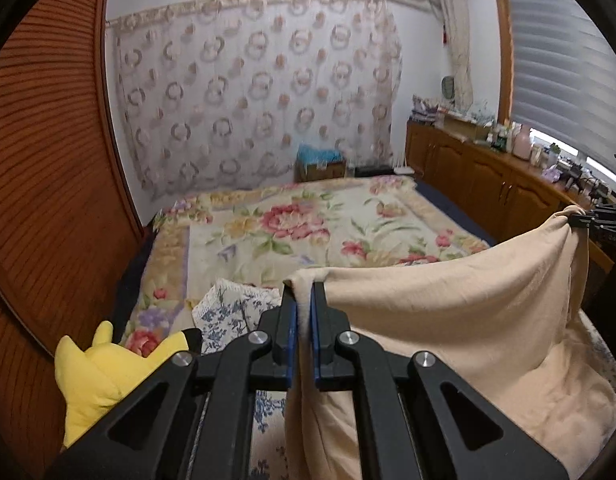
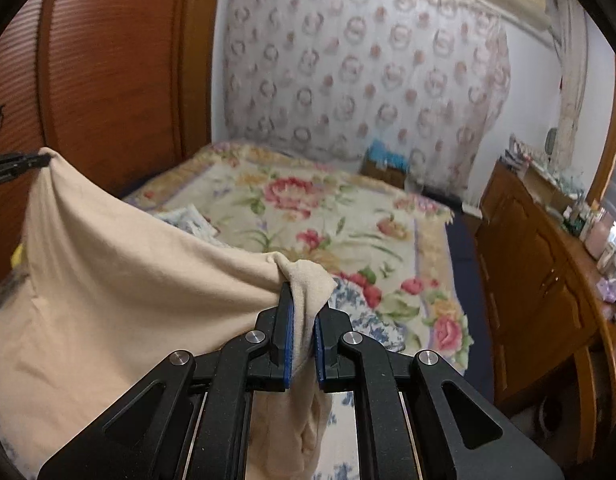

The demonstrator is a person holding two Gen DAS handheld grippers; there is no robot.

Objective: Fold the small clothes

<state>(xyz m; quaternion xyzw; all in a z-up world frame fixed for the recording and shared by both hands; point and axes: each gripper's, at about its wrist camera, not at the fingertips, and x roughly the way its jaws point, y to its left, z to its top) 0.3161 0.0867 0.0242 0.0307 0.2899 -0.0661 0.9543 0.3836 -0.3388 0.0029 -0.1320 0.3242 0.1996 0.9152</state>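
Observation:
A beige garment (image 1: 459, 320) hangs stretched between my two grippers above the near end of a bed. My left gripper (image 1: 304, 292) is shut on one upper corner of it, cloth pinched between the blue pads. My right gripper (image 2: 304, 300) is shut on the other upper corner, and a small flap of the beige garment (image 2: 120, 280) sticks out past its tips. In the left wrist view the right gripper (image 1: 583, 220) shows at the far right edge, holding its corner. The left gripper (image 2: 28, 162) shows at the far left of the right wrist view. The garment's lower part sags toward the bed.
A floral blanket (image 1: 308, 232) covers the bed. A blue-and-white patterned cloth (image 1: 232, 312) lies near the front, with a yellow plush toy (image 1: 96, 376) to its left. A wooden wardrobe (image 1: 48, 160) stands on the left, a long wooden cabinet (image 1: 487, 176) with clutter on the right.

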